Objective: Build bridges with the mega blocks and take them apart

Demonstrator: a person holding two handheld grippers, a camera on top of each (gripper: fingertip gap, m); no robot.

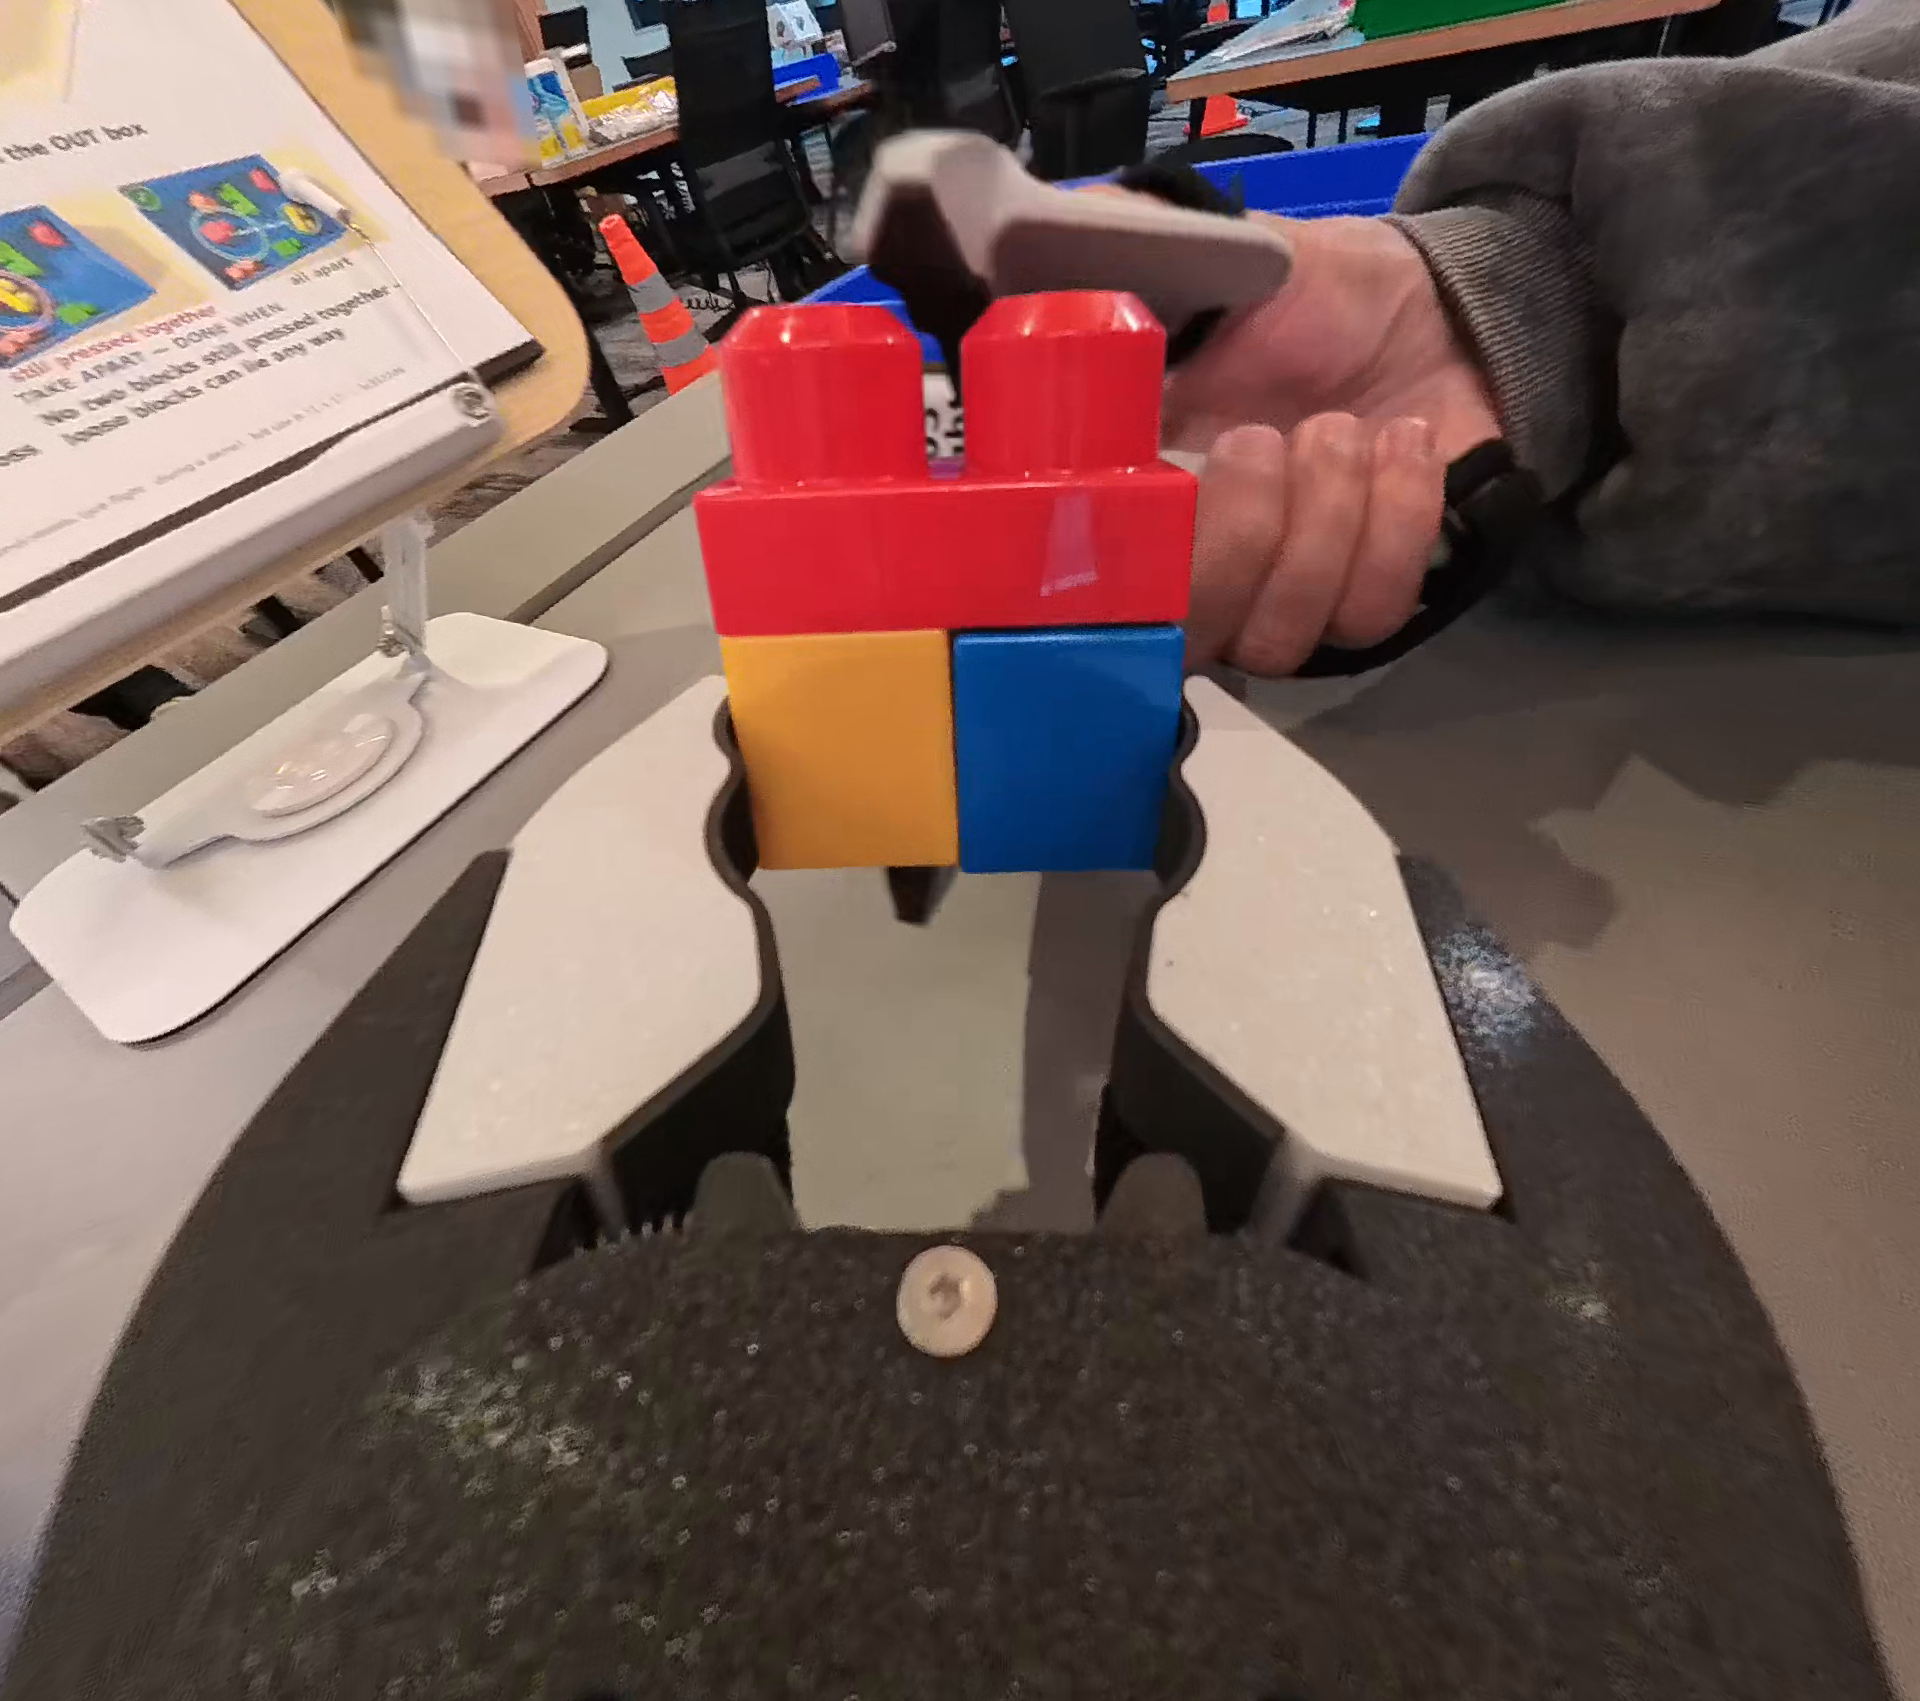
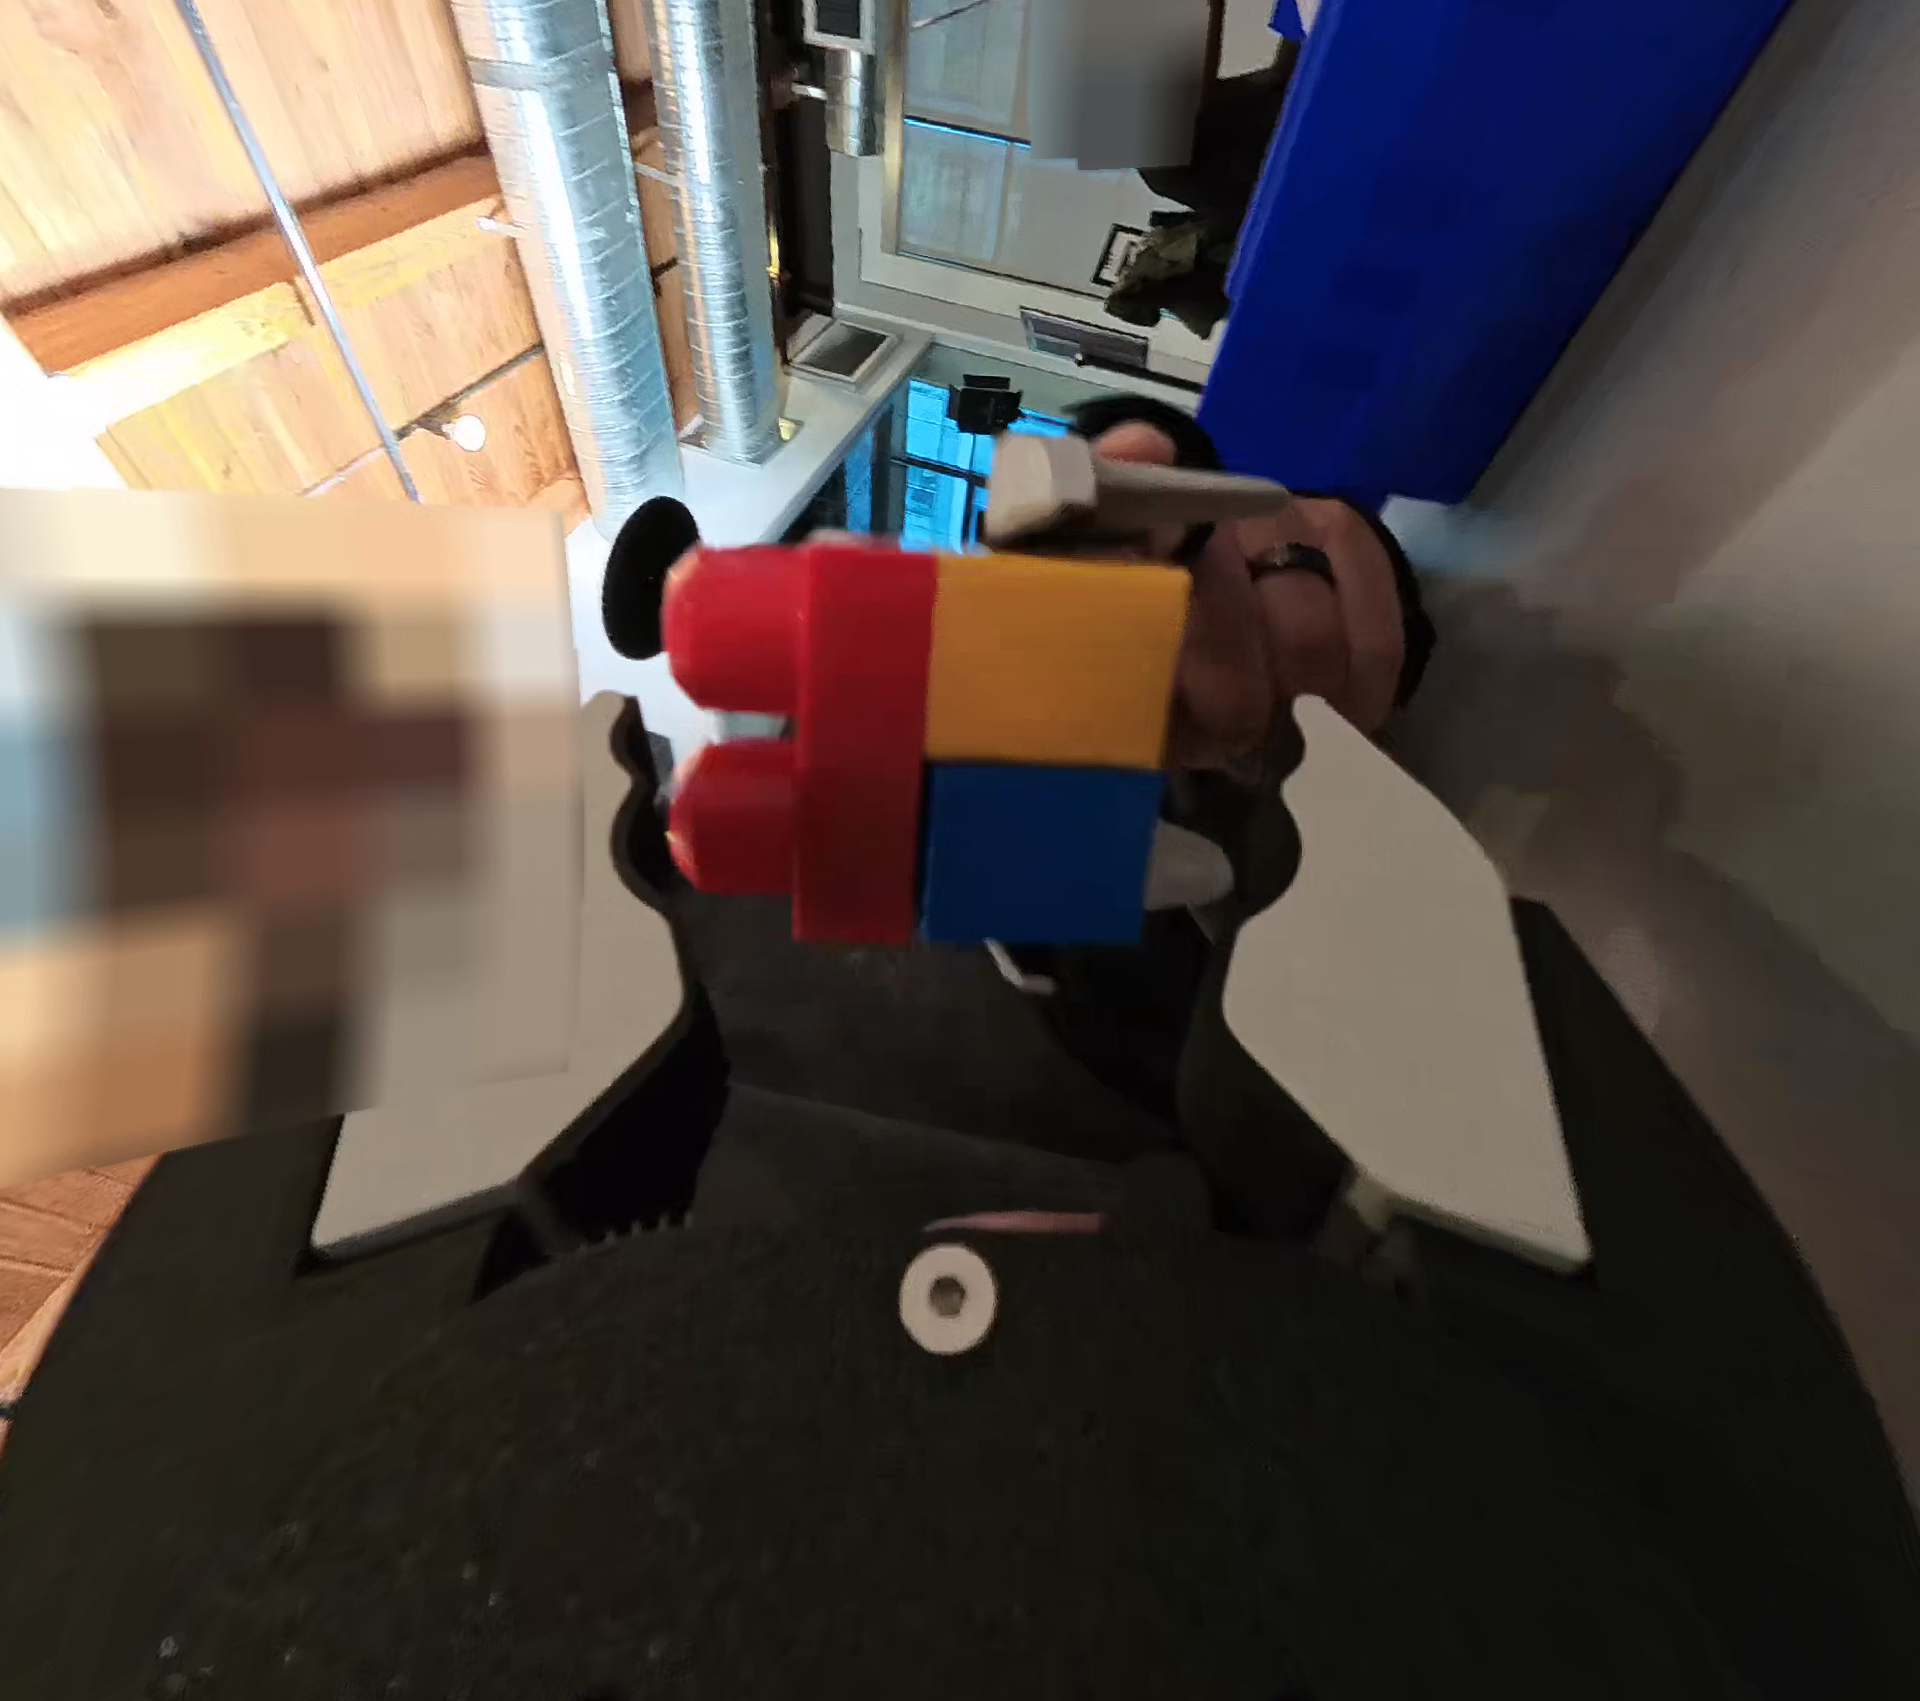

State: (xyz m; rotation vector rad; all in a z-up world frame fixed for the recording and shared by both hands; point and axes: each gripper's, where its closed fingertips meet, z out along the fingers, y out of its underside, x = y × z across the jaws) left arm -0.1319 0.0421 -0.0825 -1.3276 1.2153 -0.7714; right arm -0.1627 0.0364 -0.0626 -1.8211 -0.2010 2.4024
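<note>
A stack of mega blocks has a red two-stud block (image 1: 945, 550) pressed on a yellow block (image 1: 842, 747) and a blue block (image 1: 1060, 747) side by side. My left gripper (image 1: 951, 758) is shut on the yellow and blue pair and holds the stack above the grey table (image 1: 1610, 924). In the right wrist view the stack lies sideways: red (image 2: 852, 747), yellow (image 2: 1049, 664), blue (image 2: 1039, 851). My right gripper (image 2: 956, 789) is open and straddles it, one finger by the studs and one by the base. Its upper finger (image 1: 1039, 228) shows above the studs.
An instruction sheet (image 1: 208, 280) on a white stand (image 1: 312, 820) is at the left. A blue bin (image 1: 1309, 176) stands behind the blocks and also shows in the right wrist view (image 2: 1558, 93). A hand (image 1: 1330, 456) and a grey sleeve (image 1: 1683, 301) are at the right. The grippers are tip to tip, or close to it.
</note>
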